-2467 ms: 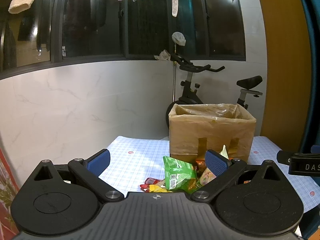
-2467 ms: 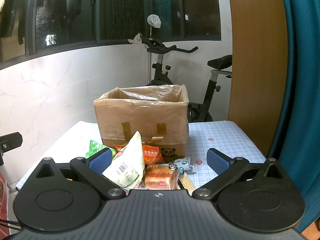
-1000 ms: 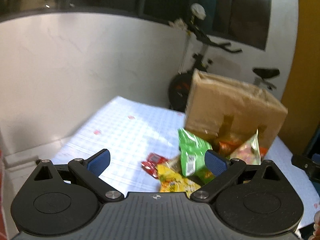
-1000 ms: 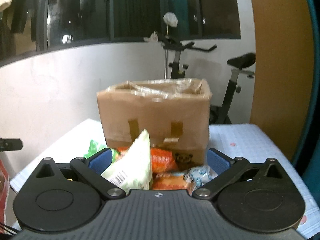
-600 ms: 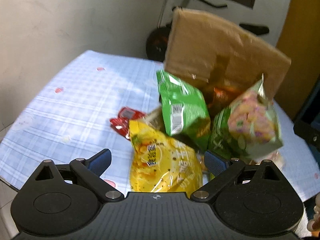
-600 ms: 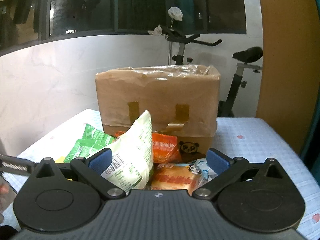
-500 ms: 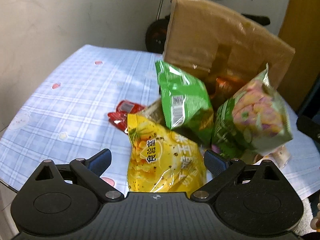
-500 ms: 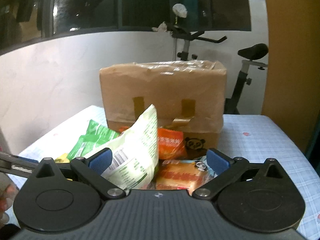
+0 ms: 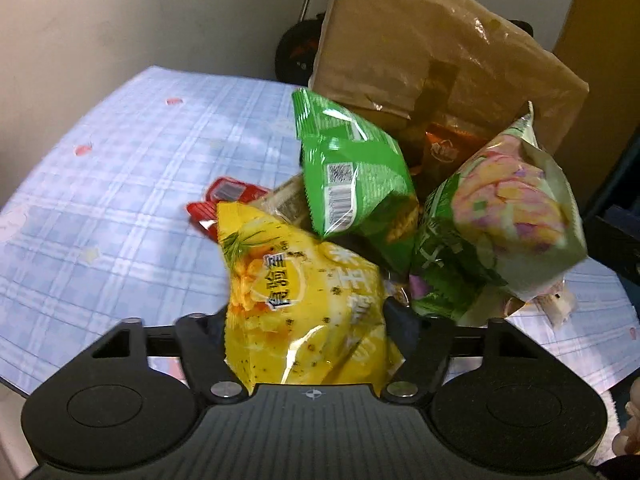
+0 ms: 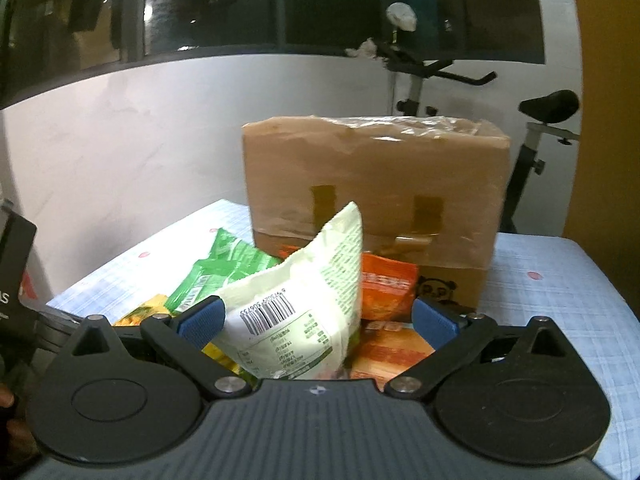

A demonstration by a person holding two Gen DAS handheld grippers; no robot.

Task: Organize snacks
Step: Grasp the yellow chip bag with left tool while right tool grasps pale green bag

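Observation:
A pile of snack bags lies on the blue checked table in front of a brown cardboard box (image 9: 432, 56). My left gripper (image 9: 308, 324) has closed on a yellow snack bag (image 9: 304, 296), whose lower end sits between the jaws and hides the pads. Behind it lie a green bag (image 9: 352, 176), a pale green bag with pink print (image 9: 504, 216) and a red packet (image 9: 216, 200). My right gripper (image 10: 316, 320) is open, its blue pads either side of the white-backed bag (image 10: 296, 312), not squeezing it. An orange bag (image 10: 384, 284) and the box (image 10: 376, 176) stand behind.
An exercise bike (image 10: 532, 128) stands behind the box by a white wall. The table's bare cloth (image 9: 104, 184) stretches to the left of the pile. A bread packet (image 10: 392, 348) lies under my right gripper. The other gripper's body (image 10: 12, 280) shows at the left edge.
My left gripper tilted down, moved in over the pile and closed its jaws on the yellow bag. My right gripper crept closer to the white-backed bag, still open.

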